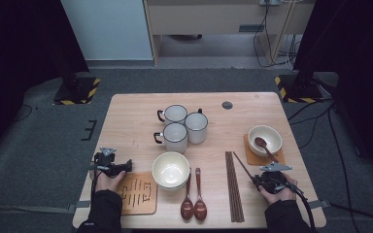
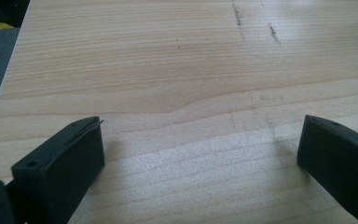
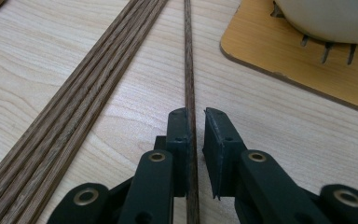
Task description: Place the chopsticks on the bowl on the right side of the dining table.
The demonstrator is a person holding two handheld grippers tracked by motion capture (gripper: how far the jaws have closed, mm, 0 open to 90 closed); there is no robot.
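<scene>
One chopstick [image 3: 189, 93] lies between the right tongs [image 3: 195, 114], whose jaws stand narrowly parted, not clamped; it rests on the counter [image 1: 136, 116] between the bundle [image 1: 234, 187] and the set mat [image 1: 264, 155]. Left tongs [image 2: 200, 140] rest spread, empty. Placing chopsticks remains.

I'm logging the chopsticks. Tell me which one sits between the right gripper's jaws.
The lone chopstick lying apart from the bundle, on its coaster side, angled away. It runs between the right gripper jaws; a gap remains on one side.
</scene>
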